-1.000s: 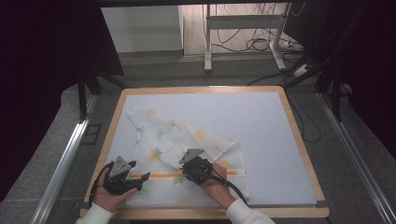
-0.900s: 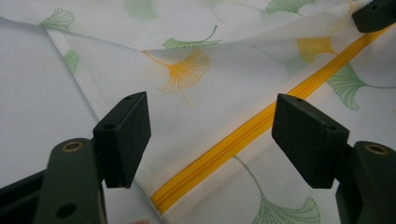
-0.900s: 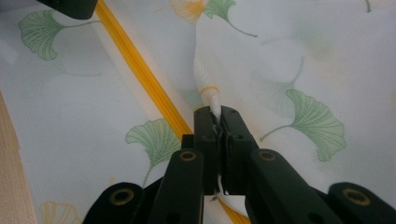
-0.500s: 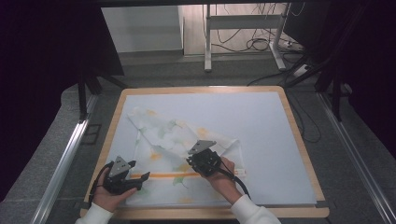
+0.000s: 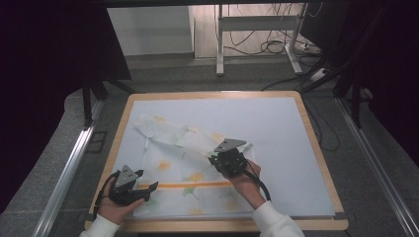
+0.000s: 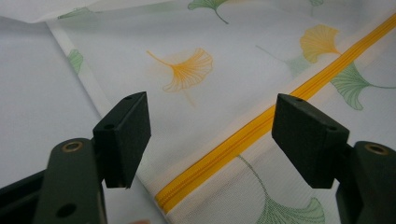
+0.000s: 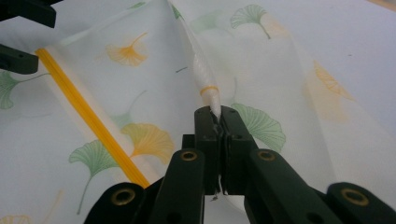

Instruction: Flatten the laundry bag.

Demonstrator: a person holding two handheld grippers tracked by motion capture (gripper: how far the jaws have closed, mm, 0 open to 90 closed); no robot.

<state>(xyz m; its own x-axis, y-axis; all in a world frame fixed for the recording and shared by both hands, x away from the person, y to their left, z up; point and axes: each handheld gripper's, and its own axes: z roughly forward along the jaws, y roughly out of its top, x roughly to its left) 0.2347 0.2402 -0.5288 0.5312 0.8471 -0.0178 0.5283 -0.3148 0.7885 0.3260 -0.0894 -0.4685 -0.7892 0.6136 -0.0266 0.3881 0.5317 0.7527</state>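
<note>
A white mesh cloth bag [image 5: 188,173] printed with ginkgo leaves lies on the table mat, partly folded over itself. An orange zipper [image 5: 197,185] runs across its near part. My right gripper [image 5: 228,160] is shut on a gathered fold of the cloth [image 7: 205,79], which rises from the shut jaws [image 7: 219,116]. My left gripper [image 5: 146,180] stands open at the bag's left edge, near the zipper's end. In the left gripper view its gripper [image 6: 215,135] has wide-apart jaws over the zipper [image 6: 261,126], with nothing between them.
The pale mat [image 5: 286,133] lies on a table with a wooden rim [image 5: 316,143]. Beyond the table stand a metal frame's legs [image 5: 220,44] and floor cables [image 5: 272,47]. A rail [image 5: 64,177] runs along the left.
My right gripper has moved away from the person and to the right, drawing the pinched fold of cloth with it. The left gripper has stayed put.
</note>
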